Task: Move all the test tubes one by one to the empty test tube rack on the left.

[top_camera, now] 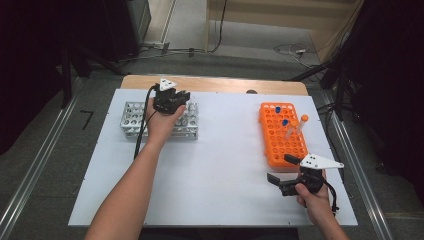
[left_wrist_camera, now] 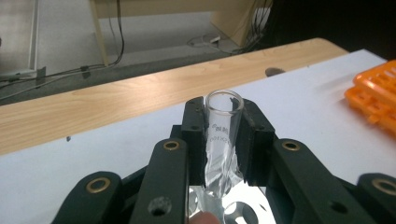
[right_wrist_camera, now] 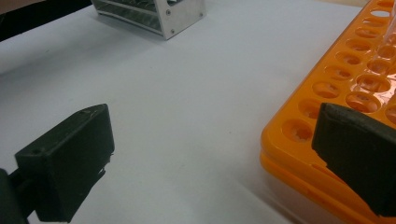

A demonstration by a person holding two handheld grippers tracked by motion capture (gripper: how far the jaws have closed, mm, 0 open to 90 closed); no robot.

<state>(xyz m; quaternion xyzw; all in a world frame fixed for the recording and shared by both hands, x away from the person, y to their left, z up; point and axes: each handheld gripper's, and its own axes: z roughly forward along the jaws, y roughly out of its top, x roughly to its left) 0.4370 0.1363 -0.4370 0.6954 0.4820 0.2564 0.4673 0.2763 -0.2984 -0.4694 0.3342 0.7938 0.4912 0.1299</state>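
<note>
The left tool [left_wrist_camera: 224,140] is clamped on a clear glass test tube [left_wrist_camera: 223,126], its 2 black pads pressed against the tube's sides just below the open rim. The tube stands upright between them, with faint printed lettering on its wall that is too small to read. Its lower part runs down toward the metal test-tube rack [top_camera: 131,118] beneath; whether the bottom sits in a hole of that rack cannot be told, because the tool's body covers it. In the high view the left tool [top_camera: 170,100] sits over the right half of this silvery rack, near the far left of the white desk [top_camera: 220,165], and the hand hides the tube entirely.

The right tool [right_wrist_camera: 215,154] is wide open and holds nothing; its 2 pads stand well apart, 1 over bare desk, the other over the near edge of the orange rack [right_wrist_camera: 336,88]. In the high view the right tool [top_camera: 285,175] hangs just beside that rack's near end. The orange rack [top_camera: 280,145] carries 2 blue-capped tubes [top_camera: 278,109] and 2 orange-capped tubes [top_camera: 300,124] leaning in its far holes.
</note>
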